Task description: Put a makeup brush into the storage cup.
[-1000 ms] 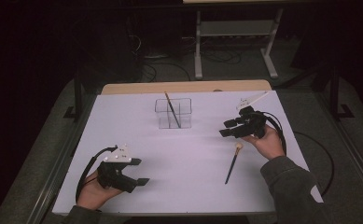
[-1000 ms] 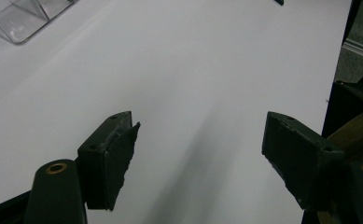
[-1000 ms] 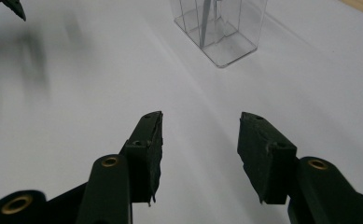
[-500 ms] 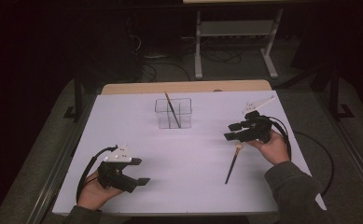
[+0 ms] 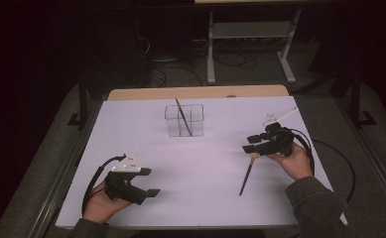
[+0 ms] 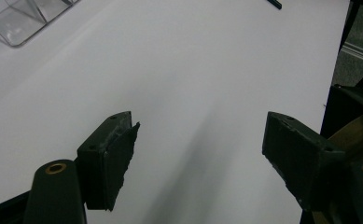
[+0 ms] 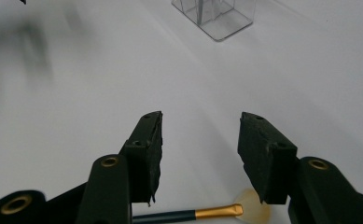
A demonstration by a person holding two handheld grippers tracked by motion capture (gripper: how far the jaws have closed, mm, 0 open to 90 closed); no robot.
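Brush (image 5: 246,174) lies flat on tabletop (image 5: 200,163), long axis running from bristle end toward person. Right gripper (image 5: 250,144) sits directly above bristle end, open, nothing held. Left gripper (image 5: 148,182) is well apart from brush, open, empty.

The right gripper view's bottom edge cut off the brush (image 7: 202,214) handle, and the clear box (image 6: 20,18) was cropped in both gripper views.

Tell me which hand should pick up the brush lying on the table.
Right. Its open tool hangs directly over the brush at the bristle end, while the left tool rests far across the table.
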